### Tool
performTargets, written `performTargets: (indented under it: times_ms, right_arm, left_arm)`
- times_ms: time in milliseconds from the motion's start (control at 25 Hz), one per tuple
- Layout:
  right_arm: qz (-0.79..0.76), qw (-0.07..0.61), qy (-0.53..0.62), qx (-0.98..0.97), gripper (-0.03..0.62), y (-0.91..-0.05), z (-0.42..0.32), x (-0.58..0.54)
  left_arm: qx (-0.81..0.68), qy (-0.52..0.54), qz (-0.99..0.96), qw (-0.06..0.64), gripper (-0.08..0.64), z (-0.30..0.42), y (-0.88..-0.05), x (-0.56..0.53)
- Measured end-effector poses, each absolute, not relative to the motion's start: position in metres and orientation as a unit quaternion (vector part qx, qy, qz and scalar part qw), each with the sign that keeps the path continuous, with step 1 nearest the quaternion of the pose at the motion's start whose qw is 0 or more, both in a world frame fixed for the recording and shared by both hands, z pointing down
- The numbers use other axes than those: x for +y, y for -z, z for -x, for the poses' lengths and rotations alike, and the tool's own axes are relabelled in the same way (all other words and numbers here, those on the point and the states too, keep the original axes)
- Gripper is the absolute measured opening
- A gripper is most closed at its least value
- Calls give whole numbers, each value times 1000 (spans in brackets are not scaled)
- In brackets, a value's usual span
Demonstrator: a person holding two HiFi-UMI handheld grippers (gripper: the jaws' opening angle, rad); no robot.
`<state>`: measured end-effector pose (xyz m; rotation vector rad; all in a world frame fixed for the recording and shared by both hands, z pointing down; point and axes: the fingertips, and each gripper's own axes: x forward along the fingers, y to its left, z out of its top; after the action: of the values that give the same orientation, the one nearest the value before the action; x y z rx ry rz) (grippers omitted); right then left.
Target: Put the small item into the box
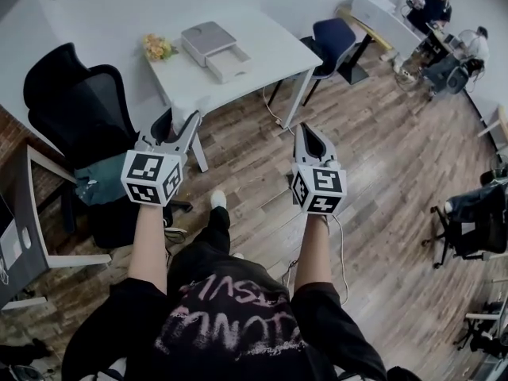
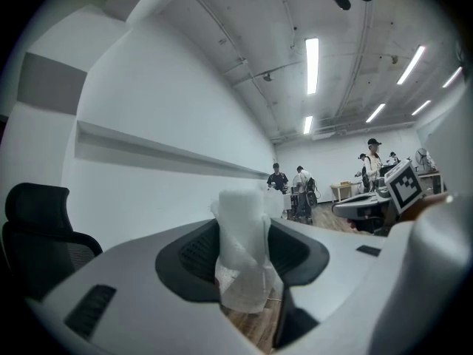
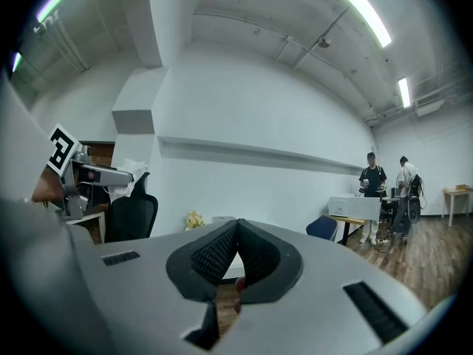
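My left gripper (image 1: 176, 130) is shut on a small item wrapped in white foam sheet (image 2: 242, 261), which stands upright between its dark pads (image 2: 194, 254). In the head view the item is hidden by the jaws. My right gripper (image 1: 308, 131) is shut, its ribbed pads (image 3: 214, 254) meeting at the tips with nothing held. Both point level toward a white table (image 1: 262, 42) ahead. On the table sits an open grey-white box (image 1: 213, 51), its lid tilted back.
Yellow flowers (image 1: 159, 48) lie left of the box. A black office chair (image 1: 75, 94) and a dark desk (image 1: 24, 213) stand at the left. A blue chair (image 1: 333, 38) is right of the table. People (image 1: 432, 6) sit at the far right; another chair (image 1: 476, 217) is right.
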<state>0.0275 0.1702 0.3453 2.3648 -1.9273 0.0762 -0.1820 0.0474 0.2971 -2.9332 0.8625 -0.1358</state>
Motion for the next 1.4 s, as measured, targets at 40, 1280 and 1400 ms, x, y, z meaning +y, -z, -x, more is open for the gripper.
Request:
performTargets:
  times_ms: [40, 1280, 1400]
  right_arm:
    - [-774, 45, -25, -631, 11, -347, -33, 160]
    - [-724, 51, -17, -687, 11, -335, -208, -223]
    - [-700, 58, -16, -712, 11, -340, -218, -254]
  left_arm:
    - [282, 43, 958, 38, 183, 176, -299, 36]
    - [330, 52, 942, 19, 183, 0, -299, -304]
    - [365, 54, 929, 10, 183, -6, -304, -323]
